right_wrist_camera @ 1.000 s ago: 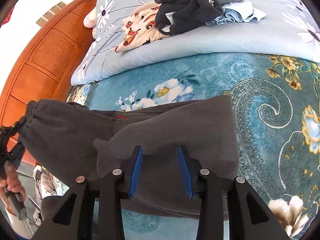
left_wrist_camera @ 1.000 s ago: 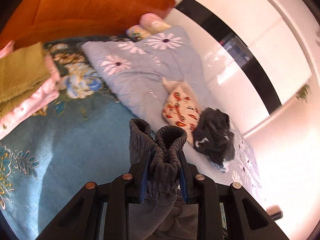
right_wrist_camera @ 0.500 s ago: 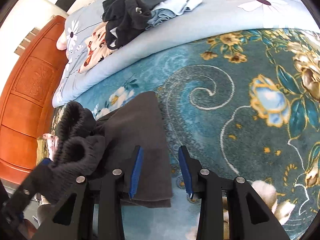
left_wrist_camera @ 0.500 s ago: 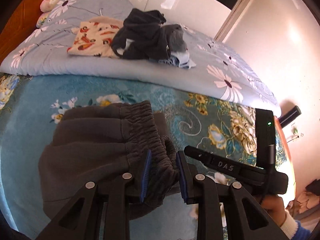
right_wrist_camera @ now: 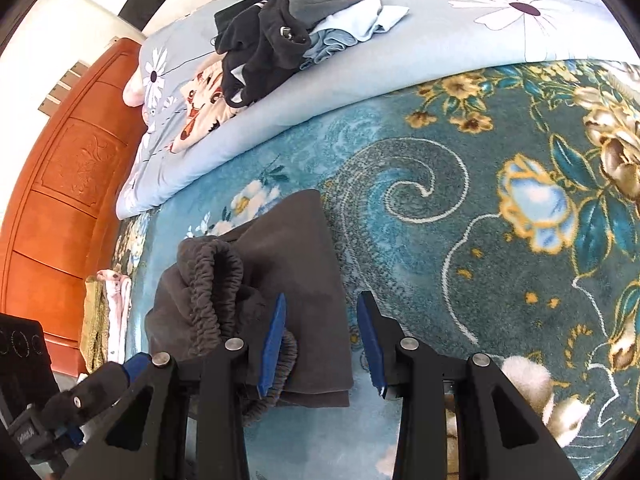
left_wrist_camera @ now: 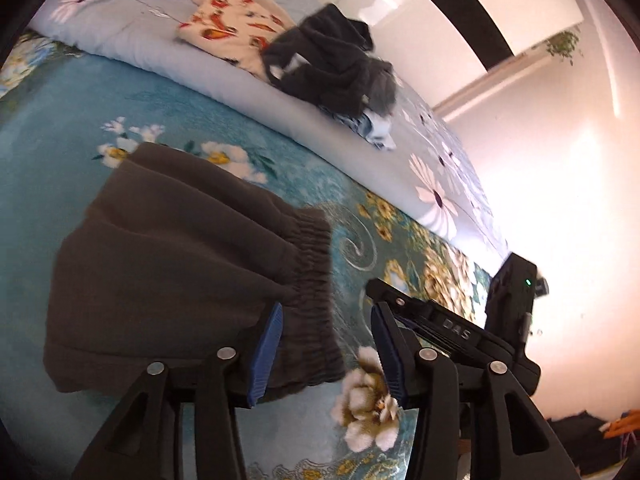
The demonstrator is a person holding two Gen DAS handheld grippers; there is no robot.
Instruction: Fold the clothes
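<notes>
"DAS" — on the right gripper [left_wrist_camera: 452, 322]

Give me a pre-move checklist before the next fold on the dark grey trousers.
1. Left tool let go of the elastic waistband: ok, jaws opening, pads clear of the cloth.
2. Right tool free of cloth: ok, pads apart, trousers edge only under the left pad.
3. Dark grey trousers resting flat on the teal floral blanket: ok, folded bundle lies down.
4. Waistband lying neatly: not ok, it bunches up in a hump on top.
5. Unfolded pile of clothes clear of the work area: ok, it sits back on the pale blue quilt.
6. Edges of the fold aligned underneath: cannot tell.
</notes>
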